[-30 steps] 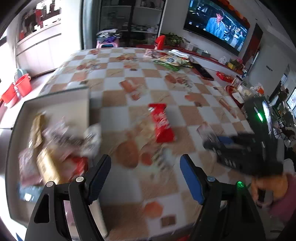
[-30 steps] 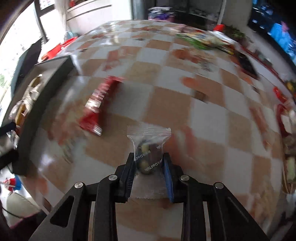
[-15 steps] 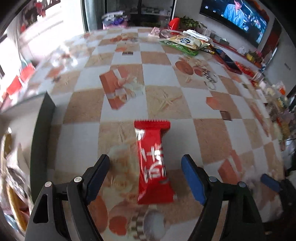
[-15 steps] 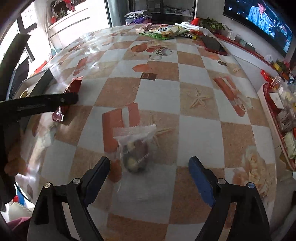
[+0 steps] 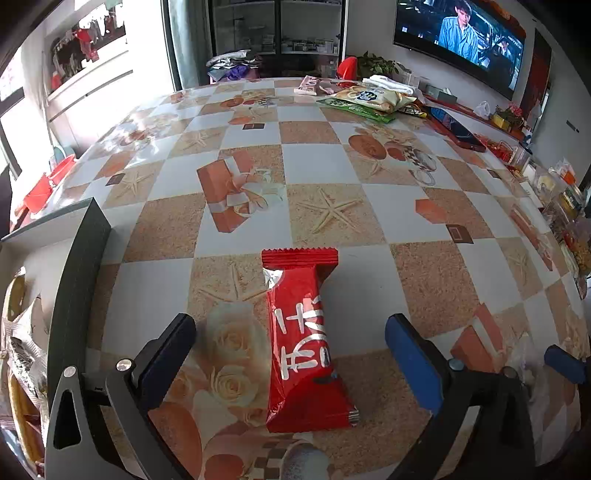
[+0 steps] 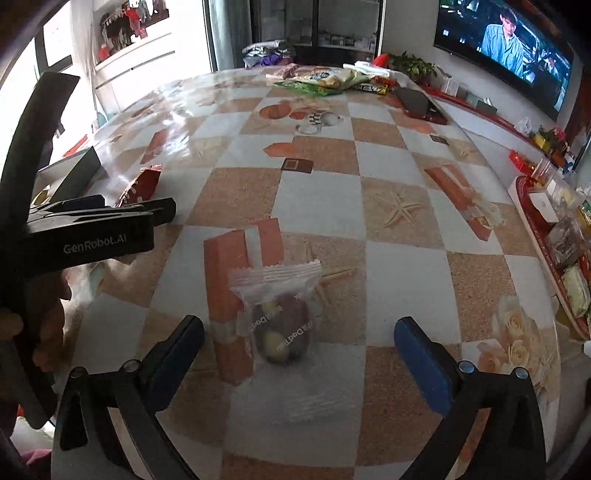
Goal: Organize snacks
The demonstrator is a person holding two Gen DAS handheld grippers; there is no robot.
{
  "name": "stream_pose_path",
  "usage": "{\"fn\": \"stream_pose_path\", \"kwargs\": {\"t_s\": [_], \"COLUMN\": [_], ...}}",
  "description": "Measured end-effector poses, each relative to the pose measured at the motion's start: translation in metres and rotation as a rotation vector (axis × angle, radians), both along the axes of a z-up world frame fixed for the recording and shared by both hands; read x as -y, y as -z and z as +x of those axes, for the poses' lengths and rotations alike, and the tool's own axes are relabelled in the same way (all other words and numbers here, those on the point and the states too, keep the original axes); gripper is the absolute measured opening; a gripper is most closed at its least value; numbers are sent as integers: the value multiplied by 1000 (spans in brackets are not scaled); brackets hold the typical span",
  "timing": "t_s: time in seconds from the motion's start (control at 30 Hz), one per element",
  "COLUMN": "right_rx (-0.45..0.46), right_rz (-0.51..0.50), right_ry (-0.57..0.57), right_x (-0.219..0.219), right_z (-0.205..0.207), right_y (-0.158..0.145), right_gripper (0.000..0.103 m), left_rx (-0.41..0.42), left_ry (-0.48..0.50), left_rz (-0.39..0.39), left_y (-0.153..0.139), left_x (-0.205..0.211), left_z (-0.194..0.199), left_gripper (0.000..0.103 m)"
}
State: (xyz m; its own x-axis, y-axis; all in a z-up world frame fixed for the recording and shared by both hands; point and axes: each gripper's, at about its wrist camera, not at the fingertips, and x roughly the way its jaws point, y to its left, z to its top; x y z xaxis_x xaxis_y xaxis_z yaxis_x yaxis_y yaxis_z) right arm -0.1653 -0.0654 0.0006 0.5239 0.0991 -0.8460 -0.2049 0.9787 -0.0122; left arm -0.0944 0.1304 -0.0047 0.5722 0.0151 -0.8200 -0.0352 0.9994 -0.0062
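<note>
Checkered tablecloth (image 5: 321, 166) w/ starfish and gift-box prints covers a large table in a living room; a TV (image 5: 461, 33) is seen on the far wall, bagged snacks (image 5: 369, 99) are piled at the far edge.

L gripper (image 5: 290, 339) is held wide open, nothing gripped. A red snack bar (image 5: 303, 339) lies flat on the cloth between its fingers, touched by neither. Long axis of the bar runs approx. along the gripper's forward direction, so the jaws would close across the narrow width; near end sits slightly right of centre. A grey-walled box (image 5: 79, 280), already holding wrapped snacks, is seen just left of the L gripper.

R gripper (image 6: 299, 347) is likewise spread open and empty. A clear pouch (image 6: 277, 321) w/ dark and pale pieces inside rests on the cloth between its fingers, crimped end pointing away, a bit left of centre.

Judgement: each item is framed by its own gripper; the bar is nearer the box, so the L side looks the likelier first pick.
</note>
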Motion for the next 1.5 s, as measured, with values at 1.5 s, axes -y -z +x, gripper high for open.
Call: {"fn": "stream_pose_path", "kwargs": {"t_s": [1.5], "right_rx": [74], "right_rz": [9], "right_ry": [10], "right_x": [1], "right_z": [-9], "right_y": [3], "right_gripper": [103], "left_rx": [1], "left_ry": [0], "left_rz": [0], "left_y": [0], "left_x": [0], "left_z": [0], "left_gripper": [102]}}
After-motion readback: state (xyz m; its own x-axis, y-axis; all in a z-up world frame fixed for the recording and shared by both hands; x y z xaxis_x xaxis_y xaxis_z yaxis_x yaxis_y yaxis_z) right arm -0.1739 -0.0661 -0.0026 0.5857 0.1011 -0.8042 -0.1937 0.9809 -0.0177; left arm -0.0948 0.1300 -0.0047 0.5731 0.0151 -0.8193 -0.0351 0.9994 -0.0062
